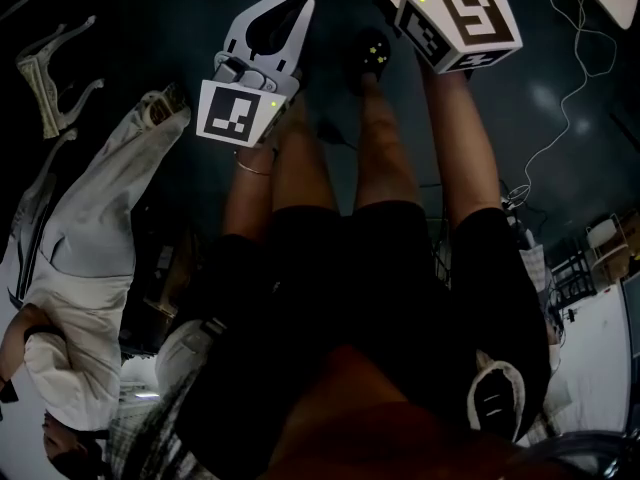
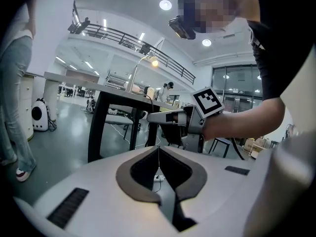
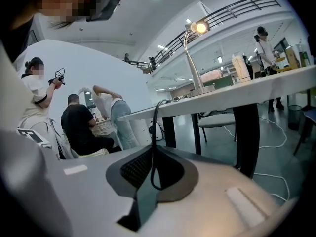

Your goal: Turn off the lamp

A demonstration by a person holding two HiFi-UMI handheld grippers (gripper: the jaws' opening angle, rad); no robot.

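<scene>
head view is mostly dark floor, with the person's black shorts and forearms across the middle and a bystander in white at the view's left side.

table next: black legs, pale top, and both gripper views look at it from below top level. the right gripper view shows more people behind it, one of them seated in black.

lamp stands on the table top, close to the edge nearest the right gripper's camera. thin curved stem, head lit. the left gripper view shows the same lamp glowing.

left gripper: jaws together at the tips, nothing between them, only floor seen through the hollow. it sits low and short of the table.

right gripper: below the table edge, near one black leg. the left gripper view puts its tips right by that edge. jaws are closed down to a sliver.

cord, thin and dark, drops over the table edge. it runs straight into the right gripper's tips and on through the hollow between the pads. i read it as pinched at the tips. i can't tell where its far end goes on the table top.
</scene>
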